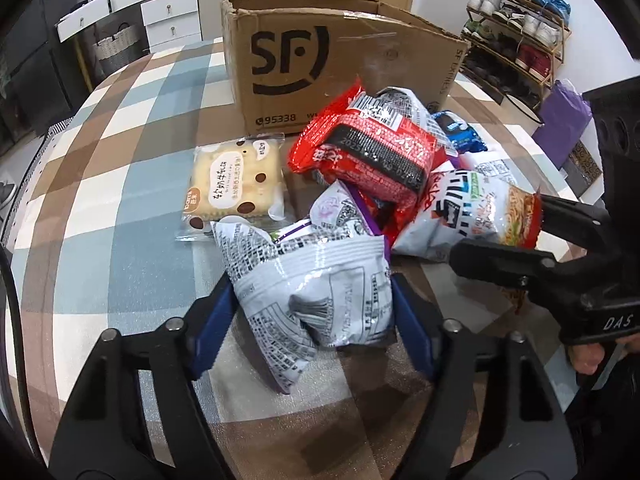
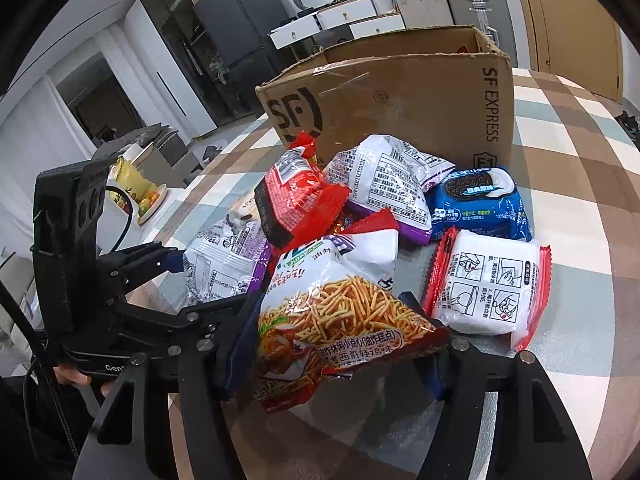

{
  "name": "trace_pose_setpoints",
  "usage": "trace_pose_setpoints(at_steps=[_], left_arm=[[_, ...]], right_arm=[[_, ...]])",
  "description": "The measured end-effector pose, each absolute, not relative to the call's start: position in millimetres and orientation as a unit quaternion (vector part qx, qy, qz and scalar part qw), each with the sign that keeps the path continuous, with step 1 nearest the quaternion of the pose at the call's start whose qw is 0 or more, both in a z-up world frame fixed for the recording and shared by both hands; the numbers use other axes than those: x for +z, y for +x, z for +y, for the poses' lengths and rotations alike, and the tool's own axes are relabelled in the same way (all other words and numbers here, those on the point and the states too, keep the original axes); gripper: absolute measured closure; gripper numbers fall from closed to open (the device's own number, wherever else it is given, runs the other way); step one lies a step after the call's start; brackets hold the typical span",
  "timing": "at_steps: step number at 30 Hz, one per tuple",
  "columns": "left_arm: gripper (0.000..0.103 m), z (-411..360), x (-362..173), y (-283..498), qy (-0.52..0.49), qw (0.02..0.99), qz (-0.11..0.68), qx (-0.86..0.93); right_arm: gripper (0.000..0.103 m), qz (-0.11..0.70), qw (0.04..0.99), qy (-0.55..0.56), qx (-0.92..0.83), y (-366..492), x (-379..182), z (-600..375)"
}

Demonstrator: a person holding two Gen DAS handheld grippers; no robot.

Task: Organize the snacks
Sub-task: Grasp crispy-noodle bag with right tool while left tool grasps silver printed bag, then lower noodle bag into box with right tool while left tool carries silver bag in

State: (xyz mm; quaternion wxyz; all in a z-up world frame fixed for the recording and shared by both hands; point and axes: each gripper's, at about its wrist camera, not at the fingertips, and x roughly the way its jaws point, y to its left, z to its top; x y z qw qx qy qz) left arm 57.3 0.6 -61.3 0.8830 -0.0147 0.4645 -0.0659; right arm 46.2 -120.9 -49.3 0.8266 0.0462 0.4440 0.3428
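Observation:
A heap of snack packs lies on the checked table in front of an open cardboard box point(image 1: 320, 60) point(image 2: 400, 100). My left gripper point(image 1: 316, 320) point(image 2: 208, 280) is shut on a white and purple snack bag point(image 1: 312, 280), its blue pads pressing both sides. My right gripper point(image 2: 336, 352) point(image 1: 500, 228) is shut on a bag of fried sticks point(image 2: 340, 320) point(image 1: 480, 208) at the heap's near right. A red noodle pack point(image 1: 372, 148) point(image 2: 296, 200) tops the heap. A biscuit pack point(image 1: 234, 188) lies flat on the left. A blue cookie pack point(image 2: 480, 204) and a white red-edged pack point(image 2: 488, 292) lie on the right.
Another white and purple bag point(image 2: 392, 188) leans against the box. A shoe rack point(image 1: 516, 40) and a purple bag point(image 1: 564, 120) stand beyond the table's right edge. A fruit bowl point(image 2: 148, 200) sits on a side surface to the left. White drawers point(image 1: 168, 12) stand behind.

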Motion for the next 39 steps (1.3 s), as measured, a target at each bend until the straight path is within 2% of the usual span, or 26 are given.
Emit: trace_pose_setpoints(at_steps=[5, 14, 39], left_arm=[[0.045, 5.7, -58.3, 55.8, -0.03, 0.882, 0.462, -0.084], [0.046, 11.0, -46.9, 49.2, -0.045, 0.889, 0.444, -0.102], [0.046, 24.0, 22.5, 16.3, -0.071, 0.929, 0.35, -0.095]], right_arm=[[0.042, 0.44, 0.825, 0.043, 0.351, 43.3, -47.7, -120.1], [0.048, 0.433, 0.825, 0.046, 0.361, 39.9, -41.4, -126.7], [0.048, 0.349, 0.869, 0.08, 0.341, 25.5, 11.0, -171.7]])
